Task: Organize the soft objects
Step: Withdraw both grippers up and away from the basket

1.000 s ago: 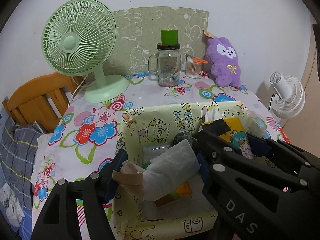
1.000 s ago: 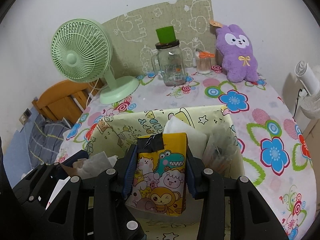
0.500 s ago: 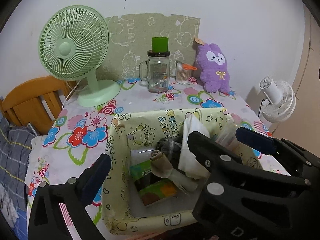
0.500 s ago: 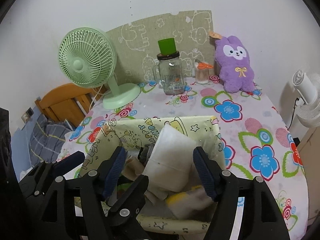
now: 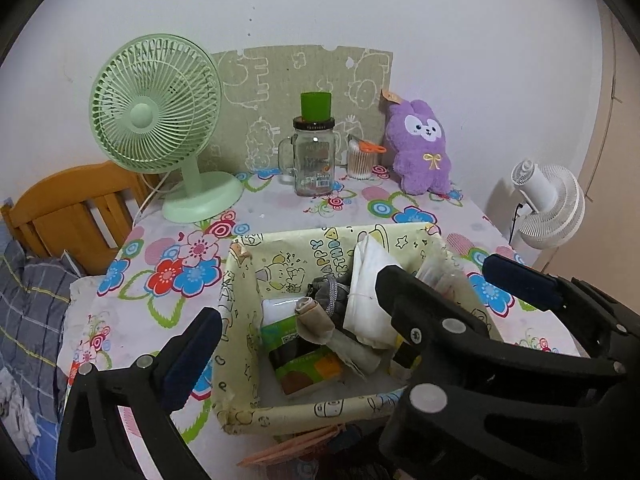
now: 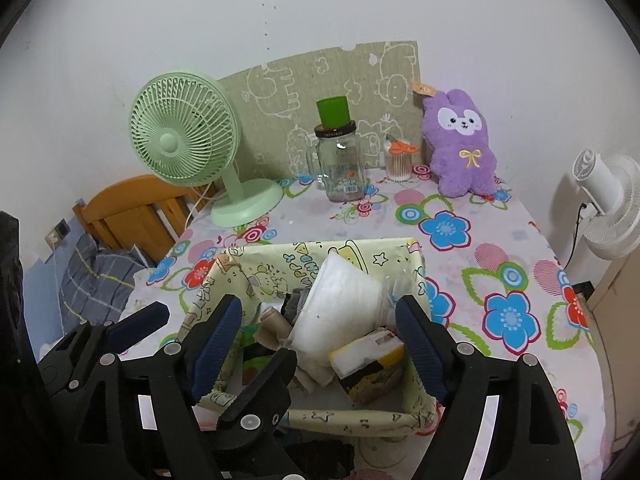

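Both grippers open, nothing between the jaws.

Left gripper (image 5: 352, 320): jaws at full spread, one finger low on the left outside the box wall, the other reaching across the box's right half. Empty.

Right gripper (image 6: 320, 340): jaws just been opening, wide now, blue pads clear of everything. Pads flank the white soft pack (image 6: 340, 308) and the yellow cartoon pack (image 6: 368, 360) from above; neither touched.

Yellow cartoon-print box (image 5: 240, 280) on the desk (image 5: 280, 208), directly below and ahead of both grippers. Contents, all loose inside:
- white soft pack leaning upright against the right side – seen in left view too (image 5: 368, 292)
- rolled beige cloth (image 5: 316, 320) mid-box, lying over a green tissue pack (image 5: 304, 364)
- grey knitted item (image 5: 332, 292) behind the beige roll
- clear plastic packet (image 5: 436, 276) at the right wall
- yellow cartoon pack tipped on its side at the near right corner

Rest of the desk, well apart from the grippers at the far edge: green fan (image 5: 156, 108), glass jar (image 5: 314, 164) with green cup (image 5: 316, 105) on its lid, cotton swab tub (image 5: 360, 160), purple plush (image 5: 420, 148) against the wall. White fan (image 5: 548, 208) off the desk on the right.
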A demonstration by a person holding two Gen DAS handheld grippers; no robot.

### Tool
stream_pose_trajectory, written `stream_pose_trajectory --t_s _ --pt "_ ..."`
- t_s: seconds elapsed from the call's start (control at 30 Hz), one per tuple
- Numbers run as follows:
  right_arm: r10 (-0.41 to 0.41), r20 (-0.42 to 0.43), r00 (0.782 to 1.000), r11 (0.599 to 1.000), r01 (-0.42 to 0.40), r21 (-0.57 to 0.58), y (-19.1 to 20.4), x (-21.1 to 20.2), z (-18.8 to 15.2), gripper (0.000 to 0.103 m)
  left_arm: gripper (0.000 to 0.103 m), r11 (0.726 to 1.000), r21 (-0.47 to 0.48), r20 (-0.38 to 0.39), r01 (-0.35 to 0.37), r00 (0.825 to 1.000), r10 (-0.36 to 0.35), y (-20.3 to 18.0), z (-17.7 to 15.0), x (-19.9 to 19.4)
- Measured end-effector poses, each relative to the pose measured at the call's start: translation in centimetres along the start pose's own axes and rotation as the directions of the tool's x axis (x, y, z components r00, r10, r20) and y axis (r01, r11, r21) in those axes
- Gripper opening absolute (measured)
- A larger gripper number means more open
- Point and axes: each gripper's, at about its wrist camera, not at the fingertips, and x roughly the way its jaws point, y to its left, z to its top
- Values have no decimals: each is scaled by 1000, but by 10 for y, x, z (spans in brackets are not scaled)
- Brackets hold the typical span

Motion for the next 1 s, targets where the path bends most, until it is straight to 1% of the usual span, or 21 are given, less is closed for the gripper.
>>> stream_pose_trajectory --t_s 0.3,0.57,1.0 --pt "-23 42 999 1000 24 -4 4 -27 -3 94 103 1000 0 39 -10 999 10 -3 -3 -25" --pt "-38 78 996 999 39 -15 11 -52 -8 99 103 1000 -15 61 -13 998 14 1 -7 -42" --pt "-73 139 988 997 76 -15 20 -94 -20 101 103 1000 -11 120 -28 992 29 -4 -19 -80"
